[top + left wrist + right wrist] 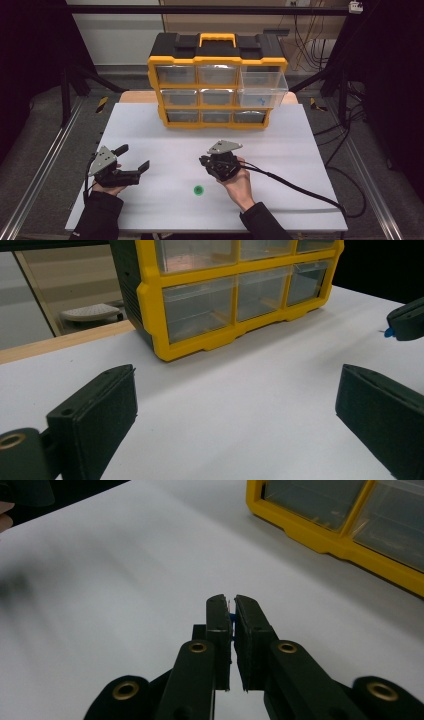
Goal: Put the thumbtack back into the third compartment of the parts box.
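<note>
At the left we see our left gripper (131,159) resting low near the table's (150,135) left edge, jaws spread wide with bare white surface between them. A small green dot (198,190) lies on the table between our hands, close to the near edge. To its right, our right gripper (231,611) is clamped on a small blue piece (232,617), thin and mostly hidden, just a sliver showing between the pads; it hangs above the table's middle. Behind stands a yellow drawer cabinet (217,85), its top right drawer (262,89) pulled out, something blue inside. Open white table lies between the grippers and the cabinet.
</note>
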`<state>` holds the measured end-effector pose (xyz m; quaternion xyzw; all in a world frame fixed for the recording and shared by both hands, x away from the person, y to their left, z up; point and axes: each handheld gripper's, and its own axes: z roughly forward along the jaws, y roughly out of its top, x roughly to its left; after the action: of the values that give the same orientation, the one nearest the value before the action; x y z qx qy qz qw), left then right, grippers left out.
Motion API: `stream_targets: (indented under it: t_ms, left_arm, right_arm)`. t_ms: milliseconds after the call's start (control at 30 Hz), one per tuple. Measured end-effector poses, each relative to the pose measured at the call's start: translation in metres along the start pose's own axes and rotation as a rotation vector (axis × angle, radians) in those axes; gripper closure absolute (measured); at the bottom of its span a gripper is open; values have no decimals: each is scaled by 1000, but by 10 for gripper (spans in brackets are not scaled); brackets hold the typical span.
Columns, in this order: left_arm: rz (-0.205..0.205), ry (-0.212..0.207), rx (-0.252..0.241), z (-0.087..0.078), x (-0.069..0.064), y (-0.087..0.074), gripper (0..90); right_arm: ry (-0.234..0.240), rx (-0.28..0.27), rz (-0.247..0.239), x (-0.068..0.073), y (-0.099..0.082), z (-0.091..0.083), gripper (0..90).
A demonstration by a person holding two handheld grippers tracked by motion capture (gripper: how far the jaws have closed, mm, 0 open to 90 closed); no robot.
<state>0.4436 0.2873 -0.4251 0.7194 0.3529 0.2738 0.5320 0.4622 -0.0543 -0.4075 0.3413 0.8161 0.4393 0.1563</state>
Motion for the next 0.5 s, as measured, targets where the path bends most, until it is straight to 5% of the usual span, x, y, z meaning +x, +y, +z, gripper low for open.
stream_targets:
  t_ms: [500]
  left_arm:
    - [0, 0, 0, 0, 0, 0, 24]
  right_arm:
    - [-28, -77, 13, -16, 13, -36, 854]
